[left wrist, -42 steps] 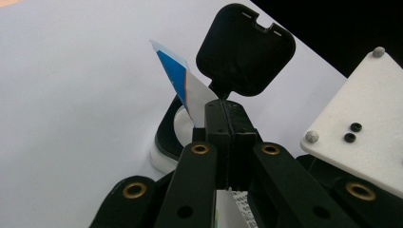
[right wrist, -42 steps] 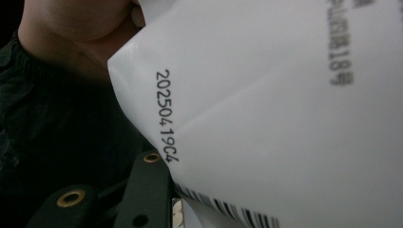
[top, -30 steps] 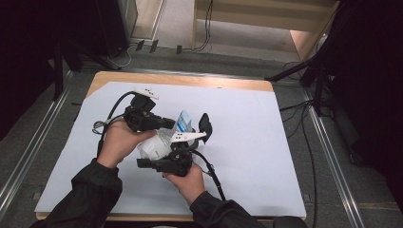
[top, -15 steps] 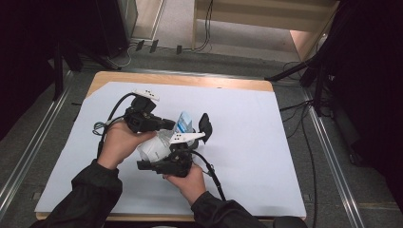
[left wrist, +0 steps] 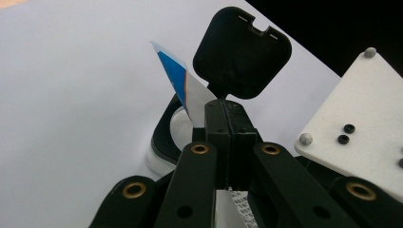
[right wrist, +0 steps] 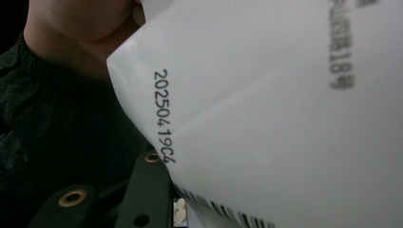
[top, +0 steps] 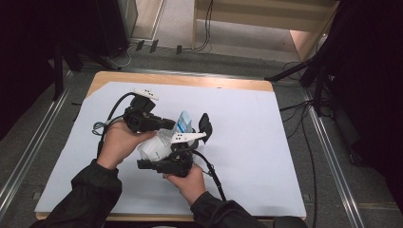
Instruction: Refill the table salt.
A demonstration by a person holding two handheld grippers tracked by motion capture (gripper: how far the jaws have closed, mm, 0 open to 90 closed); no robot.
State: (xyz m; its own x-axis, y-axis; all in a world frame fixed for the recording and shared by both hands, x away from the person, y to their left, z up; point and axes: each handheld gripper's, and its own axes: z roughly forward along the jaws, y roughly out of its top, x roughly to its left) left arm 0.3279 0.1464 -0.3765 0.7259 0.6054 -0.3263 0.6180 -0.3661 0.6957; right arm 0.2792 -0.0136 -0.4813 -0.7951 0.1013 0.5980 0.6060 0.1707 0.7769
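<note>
- A white wet-wipe pack [top: 154,147] is held above the middle of the white table sheet [top: 266,142], between the two grippers.
- The left gripper [top: 164,124] is seen with its jaws pressed fully together; in the left gripper view a blue, orange and white seal flap [left wrist: 183,85] is pinched between them and stands up from the pack's opening.
- The black hinged lid [left wrist: 242,52] is seen swung open, upright behind the flap.
- The right gripper [top: 157,159] is held against the pack's near side; its jaws appear part closed on the pack, whose printed white film [right wrist: 266,109] is seen close before its camera.
- Both grippers are held by hands in dark sleeves [top: 90,194].
</note>
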